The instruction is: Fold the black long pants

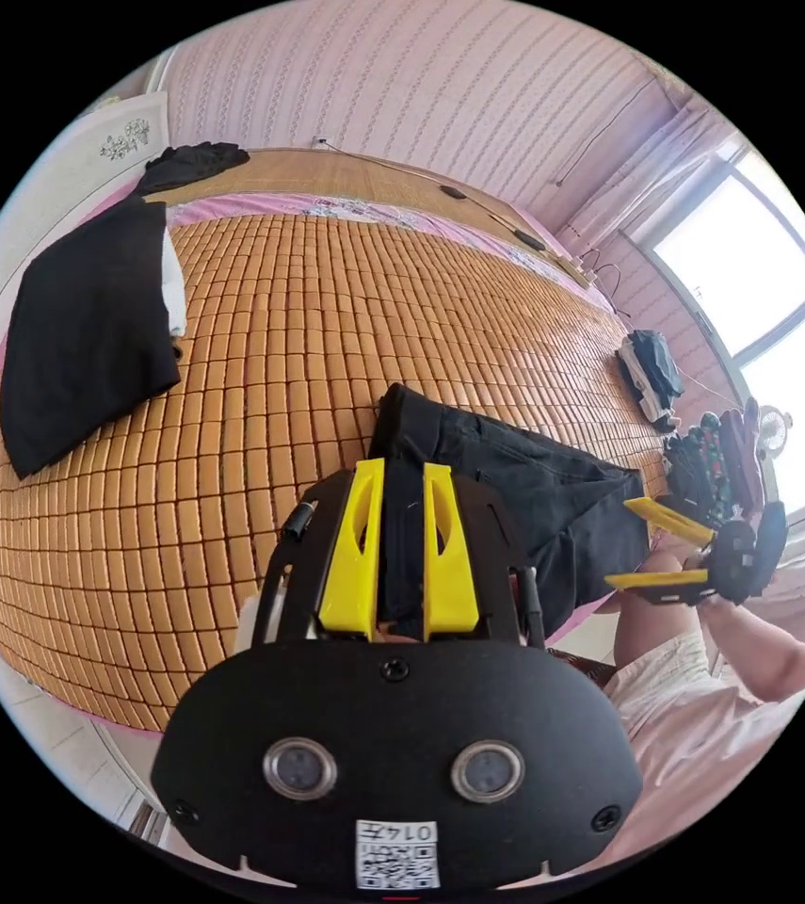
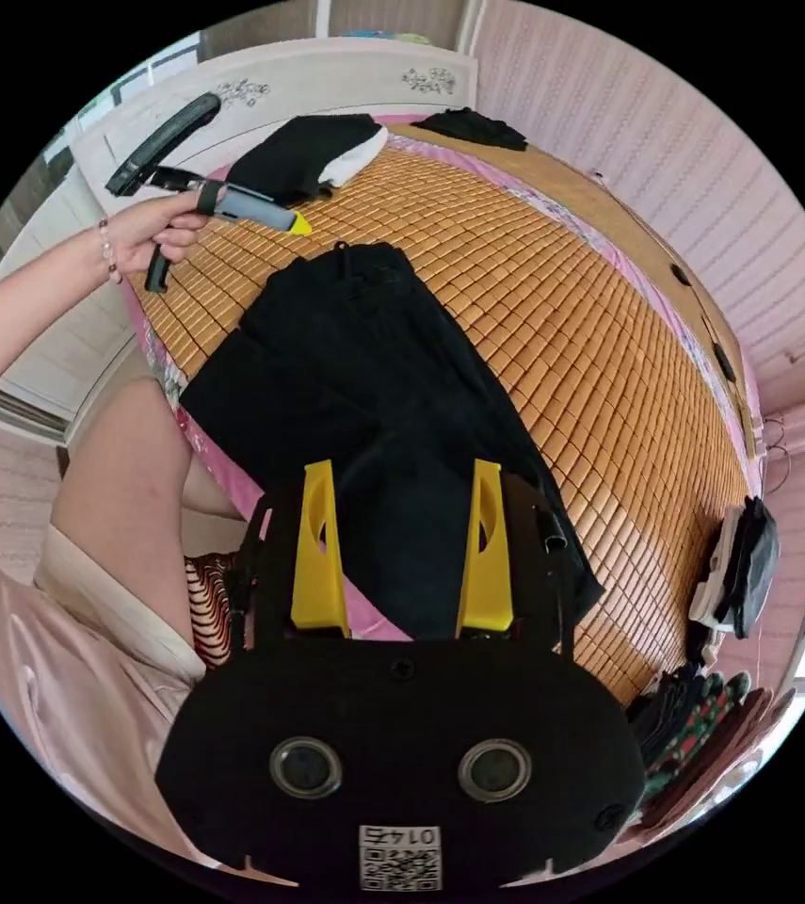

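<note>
Lying on the bamboo mat (image 1: 261,311), the black long pants (image 1: 515,471) run lengthwise from the left gripper (image 1: 400,541) towards the right gripper (image 1: 666,551), seen in the left gripper view; left jaws nearly together, dark cloth between them, grip uncertain. Right gripper view: the right gripper (image 2: 402,556), jaws wide apart, hovers over the pants' near end, the nearer tool there.
</note>
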Motion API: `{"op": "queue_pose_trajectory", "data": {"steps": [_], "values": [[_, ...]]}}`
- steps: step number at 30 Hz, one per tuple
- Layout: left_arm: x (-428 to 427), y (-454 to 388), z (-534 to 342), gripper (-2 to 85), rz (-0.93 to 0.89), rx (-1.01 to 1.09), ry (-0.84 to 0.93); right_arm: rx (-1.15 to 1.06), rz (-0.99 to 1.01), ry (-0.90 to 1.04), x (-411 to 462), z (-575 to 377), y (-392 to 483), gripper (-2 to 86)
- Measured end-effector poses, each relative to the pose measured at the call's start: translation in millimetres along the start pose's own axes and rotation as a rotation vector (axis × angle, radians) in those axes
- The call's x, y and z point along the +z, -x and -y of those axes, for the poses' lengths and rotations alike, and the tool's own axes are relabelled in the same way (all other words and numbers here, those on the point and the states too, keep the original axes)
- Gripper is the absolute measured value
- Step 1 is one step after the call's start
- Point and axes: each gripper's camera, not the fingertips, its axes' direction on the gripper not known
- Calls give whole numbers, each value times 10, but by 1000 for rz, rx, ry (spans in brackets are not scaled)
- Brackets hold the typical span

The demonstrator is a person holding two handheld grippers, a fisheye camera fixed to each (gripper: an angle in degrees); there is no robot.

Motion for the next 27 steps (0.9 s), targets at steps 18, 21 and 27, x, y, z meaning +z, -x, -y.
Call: {"op": "queue_pose_trajectory", "data": {"steps": [18, 21, 27], "values": [[-310, -283, 504, 16, 40, 110, -9, 412, 299, -374, -464, -1564, -1545, 15], [-1005, -207, 335, 9, 4, 130, -226, 567, 172, -629, -1021, -2340, -1973, 17], [-2063, 415, -935, 27, 72, 77, -518, 749, 170, -816, -955, -3722, -2350, 27]]}}
